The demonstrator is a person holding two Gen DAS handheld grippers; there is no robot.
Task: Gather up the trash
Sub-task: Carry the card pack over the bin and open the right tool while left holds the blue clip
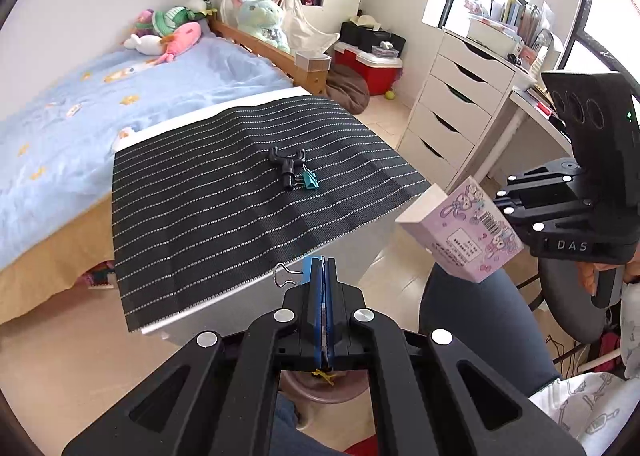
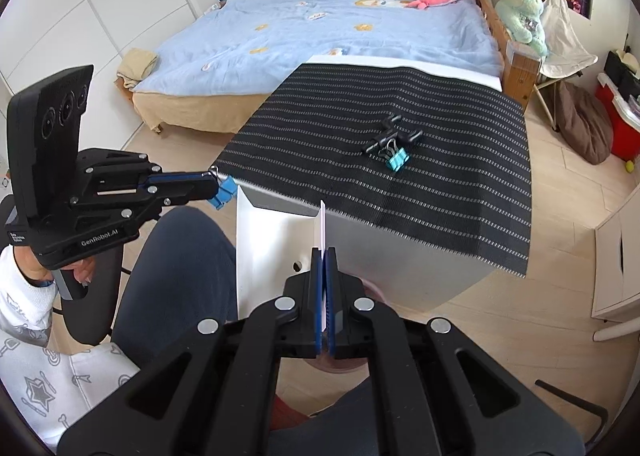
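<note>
Bedroom w/ bed behind, striped mat on the table point(image 1: 192, 320). Your left gripper point(image 1: 323, 268) has fingers clenched on a blue binder clip point(image 2: 223, 191), held by its thin wire handle; it could swing loose. Teal clip point(image 1: 310, 179) and black bracket point(image 1: 286, 163) sit mid-mat. Right gripper point(image 2: 323, 252) pinches the pink box point(image 1: 464, 232) by one edge, so it may pivot out.

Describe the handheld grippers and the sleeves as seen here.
Both the left gripper and the right gripper are matte black plastic with silver rivets, blue-padded fingers and a three-lens camera block. White lettering: "GenRobot.AI", "DAS". The sleeves are white with grey doodle print.
</note>
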